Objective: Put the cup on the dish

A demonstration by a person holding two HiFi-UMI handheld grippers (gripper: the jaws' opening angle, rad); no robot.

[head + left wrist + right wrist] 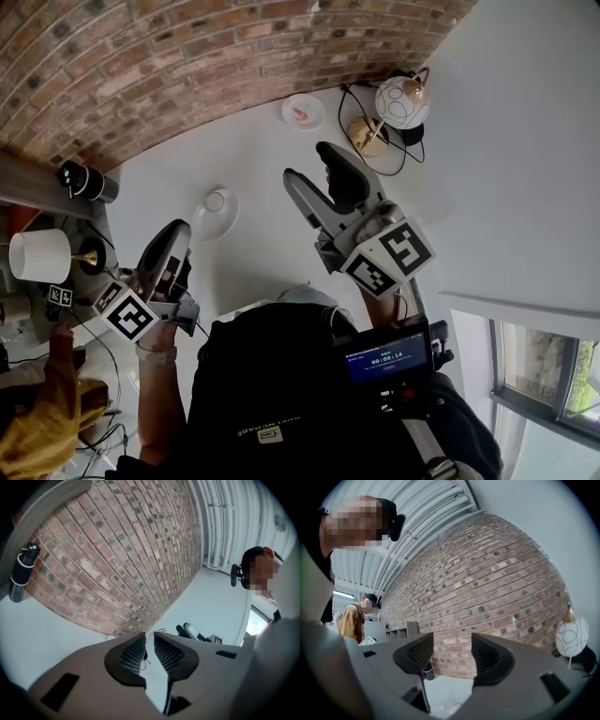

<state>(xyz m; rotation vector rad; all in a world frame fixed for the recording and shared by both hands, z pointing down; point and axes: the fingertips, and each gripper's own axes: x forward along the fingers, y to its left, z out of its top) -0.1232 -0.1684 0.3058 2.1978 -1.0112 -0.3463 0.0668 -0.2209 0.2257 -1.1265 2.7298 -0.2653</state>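
Note:
A small white cup (215, 200) stands on a white dish (212, 221) on the white table, left of centre in the head view. My left gripper (176, 234) hangs just short of the dish on its near left, jaws closed with nothing between them (149, 649). My right gripper (311, 165) is raised to the right of the dish, open and empty (452, 656). In the right gripper view the cup (449, 706) shows faintly low between the jaws.
A small plate (302, 111) with something pink lies at the back by the brick wall. A globe lamp (401, 101) with a brass base and cables stands at the back right. A black bottle (84, 180) and a white lampshade (39, 255) are at the left.

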